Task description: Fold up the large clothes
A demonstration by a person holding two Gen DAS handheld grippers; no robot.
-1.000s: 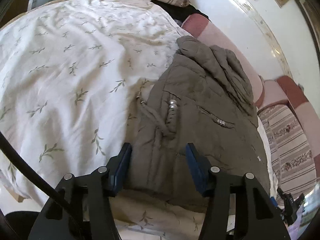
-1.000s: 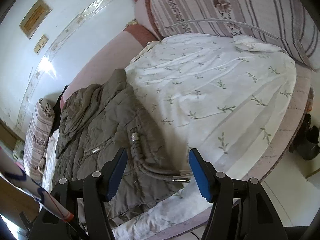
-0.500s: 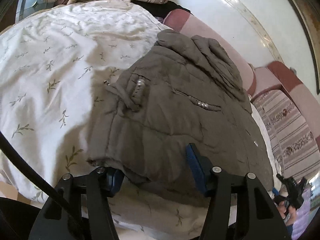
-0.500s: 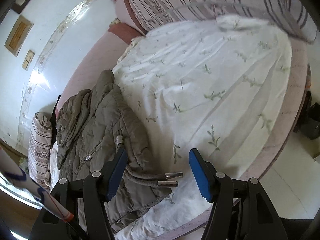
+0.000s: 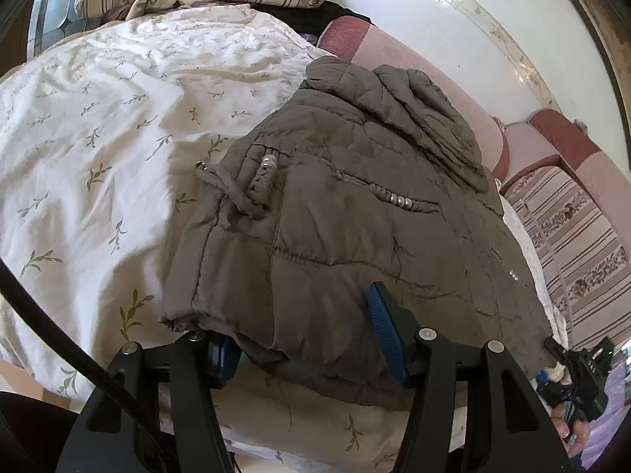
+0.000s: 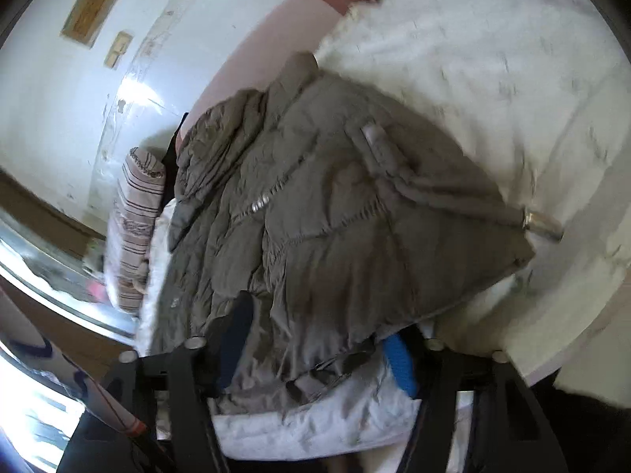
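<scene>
Left wrist: left hand-held gripper (image 5: 303, 339) wide astride jacket (image 5: 347, 213) hem | right hand-held gripper (image 6: 315, 354) wide, seemingly astride hem, blurred

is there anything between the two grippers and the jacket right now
Nothing visible does. The left gripper straddles the near hem of the quilted jacket, one finger tucked under the edge and one on top. The right gripper likewise has jacket fabric between its open fingers. Only the floral bedsheet lies beneath.

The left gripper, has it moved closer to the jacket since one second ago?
Yes. The left gripper advanced toward the wall; the jacket hem now lies between its fingers.
</scene>
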